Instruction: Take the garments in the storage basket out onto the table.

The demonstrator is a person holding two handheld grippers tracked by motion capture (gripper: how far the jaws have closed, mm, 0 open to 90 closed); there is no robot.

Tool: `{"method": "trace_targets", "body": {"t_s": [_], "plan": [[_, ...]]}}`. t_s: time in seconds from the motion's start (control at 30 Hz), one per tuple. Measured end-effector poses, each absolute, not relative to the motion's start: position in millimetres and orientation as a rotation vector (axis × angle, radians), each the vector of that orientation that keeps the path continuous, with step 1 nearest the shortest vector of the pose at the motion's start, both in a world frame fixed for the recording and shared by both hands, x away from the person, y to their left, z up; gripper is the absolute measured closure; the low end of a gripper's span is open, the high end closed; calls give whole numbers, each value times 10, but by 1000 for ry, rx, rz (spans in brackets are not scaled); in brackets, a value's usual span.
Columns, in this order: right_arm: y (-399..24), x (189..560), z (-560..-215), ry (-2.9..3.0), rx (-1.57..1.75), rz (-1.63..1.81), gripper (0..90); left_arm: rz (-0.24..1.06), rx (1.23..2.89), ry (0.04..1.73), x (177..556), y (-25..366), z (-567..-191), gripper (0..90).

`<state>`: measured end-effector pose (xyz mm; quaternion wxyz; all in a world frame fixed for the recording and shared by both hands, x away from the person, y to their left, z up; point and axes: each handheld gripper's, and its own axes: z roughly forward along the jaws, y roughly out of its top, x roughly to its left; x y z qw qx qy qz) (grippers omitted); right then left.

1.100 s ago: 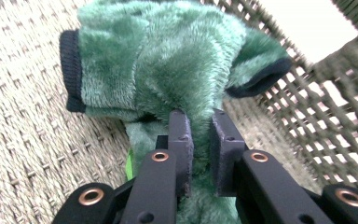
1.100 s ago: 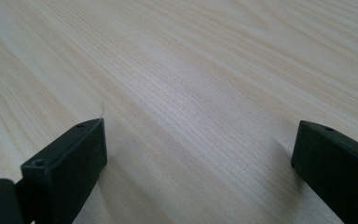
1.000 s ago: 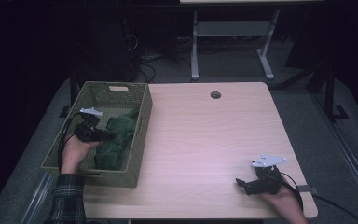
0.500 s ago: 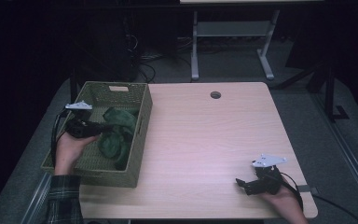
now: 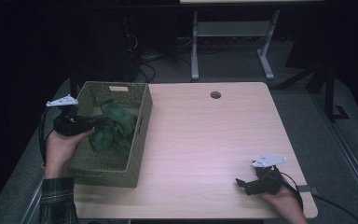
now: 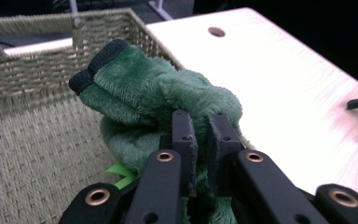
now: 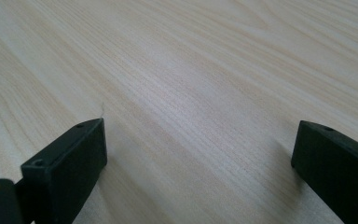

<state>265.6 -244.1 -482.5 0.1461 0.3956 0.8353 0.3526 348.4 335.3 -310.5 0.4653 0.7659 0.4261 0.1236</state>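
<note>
high: above, looking down – left tool view: close on basket (image 6: 37, 74) | right: grazing table (image 7: 191, 70)

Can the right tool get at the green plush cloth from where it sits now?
Probably not yet: the right tool rests open near the table's front right corner, while the left tool holds the green plush cloth over the basket.

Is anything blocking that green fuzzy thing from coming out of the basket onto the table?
Only the basket's near wall; the left tool pinches the green plush cloth beside it. The table beyond looks bare.

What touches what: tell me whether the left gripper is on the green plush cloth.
Touching. The left gripper view shows the left gripper with its jaws pinched on a fold of the green plush cloth.
</note>
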Motion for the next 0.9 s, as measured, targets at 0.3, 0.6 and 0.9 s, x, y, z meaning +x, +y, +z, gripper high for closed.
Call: {"method": "trace_targets", "body": {"t_s": [0.3,0.6,0.9], "plan": [[-2440,2656,-4826,2404,1140,1018,30,306,1832,983,3478,3386,-2730,833],[-2440,2656,-4826,2405,1140,1017,30,328,1807,920,3503,3319,-2393,833],[-2439,2655,-4825,2404,1143,1017,30,338,1789,865,3495,3215,-2172,834]]}}
